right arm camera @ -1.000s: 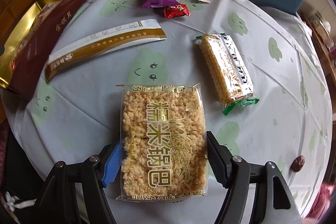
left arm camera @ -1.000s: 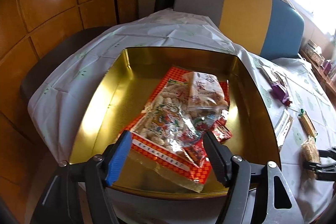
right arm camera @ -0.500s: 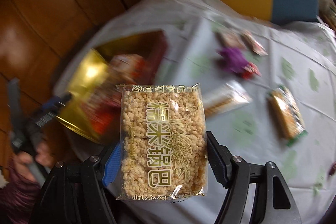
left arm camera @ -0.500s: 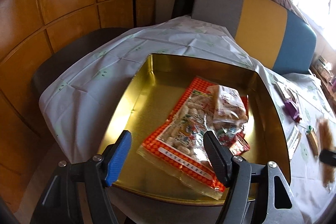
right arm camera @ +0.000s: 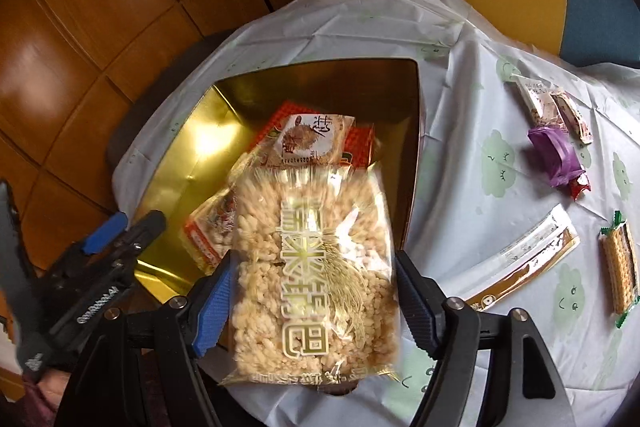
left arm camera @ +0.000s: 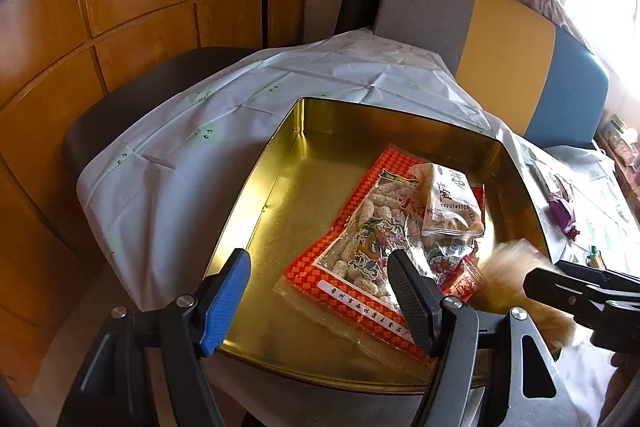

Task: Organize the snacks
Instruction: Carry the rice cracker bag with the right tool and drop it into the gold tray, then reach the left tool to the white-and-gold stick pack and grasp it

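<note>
A gold tin sits on the white tablecloth. It holds a red-checked bag of peanut snacks and a small clear pack on top. My left gripper hovers open over the tin's near edge with nothing between its fingers. My right gripper is above the tin's near right corner. Its jaws are opening, and the puffed rice cracker pack between them is blurred and tilting, sliding forward.
Loose snacks lie on the cloth right of the tin: a purple candy, small wrapped bars, a long brown-and-white sachet and a green-ended wafer bar. A grey, yellow and blue chair back stands behind.
My right gripper lifted the rice cracker pack off the table and carried it left to the tin, where the pack now blurs. The left gripper shifted slightly and stayed open.
</note>
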`<state>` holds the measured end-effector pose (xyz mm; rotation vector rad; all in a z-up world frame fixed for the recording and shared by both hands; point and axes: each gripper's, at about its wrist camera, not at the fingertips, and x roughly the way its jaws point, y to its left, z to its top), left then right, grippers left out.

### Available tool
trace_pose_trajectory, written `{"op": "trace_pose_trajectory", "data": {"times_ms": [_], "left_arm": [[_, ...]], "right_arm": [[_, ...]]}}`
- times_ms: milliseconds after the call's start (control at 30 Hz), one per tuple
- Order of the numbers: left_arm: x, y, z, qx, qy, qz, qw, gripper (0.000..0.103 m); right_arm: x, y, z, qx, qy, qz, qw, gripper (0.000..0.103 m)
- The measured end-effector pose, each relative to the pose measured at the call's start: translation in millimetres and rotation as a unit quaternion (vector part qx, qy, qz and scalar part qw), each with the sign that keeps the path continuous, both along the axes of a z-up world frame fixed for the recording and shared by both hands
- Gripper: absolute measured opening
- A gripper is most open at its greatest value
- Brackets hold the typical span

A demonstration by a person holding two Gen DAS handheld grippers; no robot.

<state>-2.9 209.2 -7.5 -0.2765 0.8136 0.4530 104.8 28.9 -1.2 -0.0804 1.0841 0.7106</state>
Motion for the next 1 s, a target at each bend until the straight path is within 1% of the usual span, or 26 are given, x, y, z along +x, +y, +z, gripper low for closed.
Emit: {"op": "trace_pose_trajectory", "data": {"times_ms": [67,167,267,333,533,767,1000], "left_arm": [[0.4,-0.4,0.2,0.001,0.0,-0.002,1.0,0.071],[0.2,-2.5,1.8,0.006,-0.004,-0.005,1.0,0.071],[0.1,-4.7,2.2,0.006,-0.004,-0.009,0.9999,0.071],[0.6,-6.8,2.5,0.007,-0.004,-0.013,0.9999,0.071],[1.9,-15.2,3.5,0.012,-0.003,-0.028,0.9995,0.071],[2.5,-27.1,4.8,0.02,-0.001,-0.047,0.9987,0.071],[3.6,-34.8,5.1,0.026,0.003,-0.061,0.9978,0.071]], "right_arm": [[-0.8,0.6,-2.7,0.011,0.003,0.001,1.0,0.076],[-3.4,-0.3,-2.9,0.009,-0.002,0.0,1.0,0.076],[-5.2,-5.5,-3.0,0.02,0.001,-0.001,1.0,0.076],[-8.7,-10.1,0.4,0.018,-0.01,-0.006,1.0,0.076],[-11.5,-31.0,10.1,0.031,-0.03,-0.022,0.999,0.076],[-8.9,-58.7,10.2,0.02,-0.042,-0.046,0.998,0.076],[-0.5,-97.7,5.5,-0.003,-0.05,-0.08,0.996,0.076]]}}
